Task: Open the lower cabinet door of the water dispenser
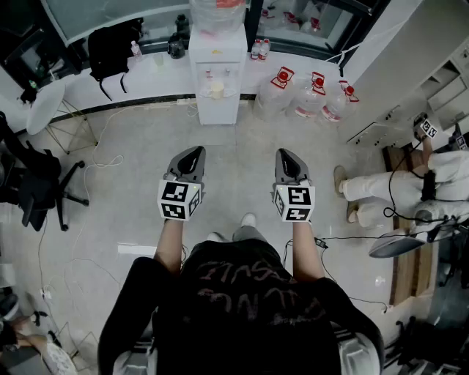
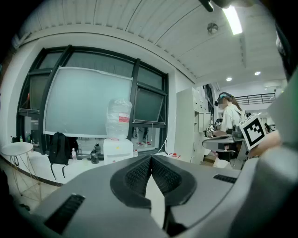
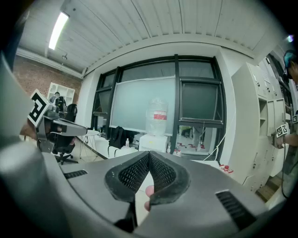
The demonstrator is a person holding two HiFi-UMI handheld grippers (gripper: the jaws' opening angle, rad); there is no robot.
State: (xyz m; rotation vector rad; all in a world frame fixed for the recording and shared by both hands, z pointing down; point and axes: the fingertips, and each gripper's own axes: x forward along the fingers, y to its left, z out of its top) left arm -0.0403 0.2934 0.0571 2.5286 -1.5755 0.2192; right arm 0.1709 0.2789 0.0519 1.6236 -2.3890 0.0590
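The white water dispenser [image 1: 217, 73] stands against the far ledge with a clear bottle [image 1: 217, 13] on top; its lower cabinet door [image 1: 218, 110] is closed. It also shows far ahead as the dispenser [image 2: 117, 149] in the left gripper view and the dispenser [image 3: 154, 142] in the right gripper view. My left gripper [image 1: 190, 156] and right gripper [image 1: 287, 160] are held side by side over the floor, well short of it, pointing toward it. Both are shut with nothing between their tips: left gripper [image 2: 151, 157], right gripper [image 3: 149, 154].
Several spare water jugs [image 1: 308, 94] stand right of the dispenser. A black backpack [image 1: 113, 45] lies on the white ledge to the left. A round white table [image 1: 44, 102] and black office chair [image 1: 37, 192] stand at left. A person [image 1: 399, 192] sits at right beside cables.
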